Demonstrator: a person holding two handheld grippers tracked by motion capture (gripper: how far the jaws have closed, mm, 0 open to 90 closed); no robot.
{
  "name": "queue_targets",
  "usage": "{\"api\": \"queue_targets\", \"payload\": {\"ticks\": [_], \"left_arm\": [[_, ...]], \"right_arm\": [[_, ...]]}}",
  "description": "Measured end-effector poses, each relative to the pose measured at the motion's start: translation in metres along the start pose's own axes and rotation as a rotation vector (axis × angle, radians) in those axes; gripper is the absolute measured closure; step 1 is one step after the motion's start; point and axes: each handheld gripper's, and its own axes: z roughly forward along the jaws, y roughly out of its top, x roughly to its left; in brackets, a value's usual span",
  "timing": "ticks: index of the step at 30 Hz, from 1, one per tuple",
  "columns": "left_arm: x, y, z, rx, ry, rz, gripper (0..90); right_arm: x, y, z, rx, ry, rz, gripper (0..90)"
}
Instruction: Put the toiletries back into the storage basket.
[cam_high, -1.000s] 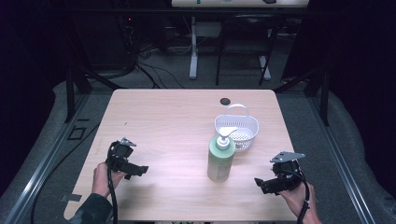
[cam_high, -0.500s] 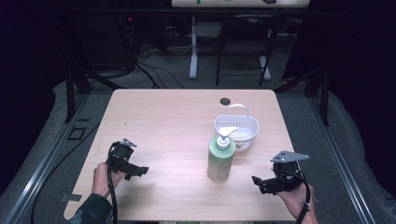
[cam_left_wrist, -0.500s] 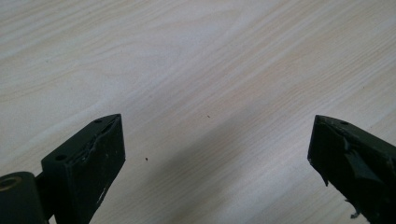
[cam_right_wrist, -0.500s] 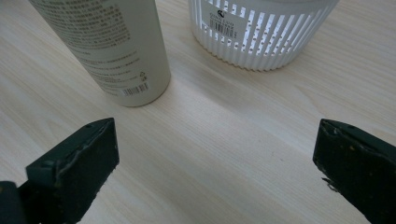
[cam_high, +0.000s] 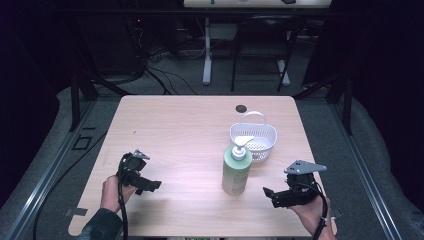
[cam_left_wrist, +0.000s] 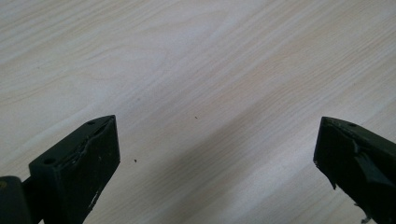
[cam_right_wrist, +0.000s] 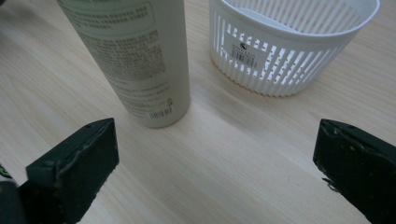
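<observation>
Now right hand-held gripper (cam_high: 271, 196) open, nearer pump bottle (cam_high: 236, 172); left hand-held gripper (cam_high: 150, 185) open, unmoved.

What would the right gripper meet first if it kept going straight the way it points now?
Probably the green pump bottle: the open right gripper points left toward its base in the high view. In the right gripper view the bottle stands left of centre, the white basket right, so it might slip between them.

Left claw (cam_high: 150, 186) and right claw (cam_high: 270, 196), both jaws wide apart.

Pump bottle (cam_right_wrist: 135, 56) top cut off in right gripper view, basket (cam_right_wrist: 289, 42) rim cropped
</observation>
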Motion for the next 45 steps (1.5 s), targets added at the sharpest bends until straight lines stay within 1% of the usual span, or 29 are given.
{"api": "queue_targets", "payload": {"ticks": [2, 3, 4, 5, 6, 10, 17, 21, 23, 24, 30, 36, 42, 45], "left_arm": [[-0.001, 0.001, 0.002, 0.007, -0.001, 0.01, 0.0], [-0.002, 0.001, 0.002, 0.01, -0.001, 0.013, 0.0], [-0.002, 0.002, 0.002, 0.013, 0.004, 0.02, 0.0], [-0.002, 0.001, 0.002, 0.012, 0.002, 0.021, 0.0], [-0.001, 0.001, 0.002, 0.012, 0.004, 0.018, 0.0], [0.001, 0.002, 0.003, 0.015, 0.007, 0.015, 0.0], [0.003, 0.002, 0.005, 0.017, 0.003, 0.012, 0.0], [0.003, 0.002, 0.004, 0.015, -0.001, 0.008, 0.0], [0.003, 0.002, 0.004, 0.015, -0.002, 0.011, 0.0], [0.003, 0.002, 0.004, 0.018, -0.002, 0.018, 0.0], [0.003, 0.002, 0.005, 0.017, -0.007, 0.02, 0.0], [0.002, 0.003, 0.006, 0.022, -0.009, 0.025, 0.0], [0.002, 0.004, 0.006, 0.025, -0.024, 0.029, 0.0], [0.002, 0.003, 0.007, 0.029, -0.028, 0.028, 0.0]], "right_arm": [[0.006, 0.005, -0.003, -0.028, 0.007, -0.001, 0.0], [0.006, 0.005, -0.003, -0.028, 0.007, -0.001, 0.0], [0.007, 0.006, -0.004, -0.041, 0.009, -0.003, 0.0], [0.01, 0.008, -0.007, -0.07, -0.001, 0.008, 0.0], [0.01, 0.01, -0.008, -0.077, 0.0, 0.007, 0.0], [0.013, 0.016, -0.008, -0.115, 0.025, 0.036, 0.0], [0.026, 0.035, -0.004, -0.169, 0.043, 0.031, 0.0], [0.034, 0.044, 0.001, -0.164, 0.043, 0.042, 0.0], [0.038, 0.048, 0.003, -0.168, 0.034, 0.045, 0.0], [0.039, 0.049, 0.004, -0.171, 0.031, 0.041, 0.0], [0.043, 0.058, 0.006, -0.197, 0.039, 0.043, 0.0], [0.048, 0.065, 0.008, -0.199, 0.044, 0.04, 0.0], [0.053, 0.072, 0.009, -0.242, 0.048, 0.029, 7.0], [0.055, 0.075, 0.009, -0.263, 0.055, 0.036, 12.6]]}}
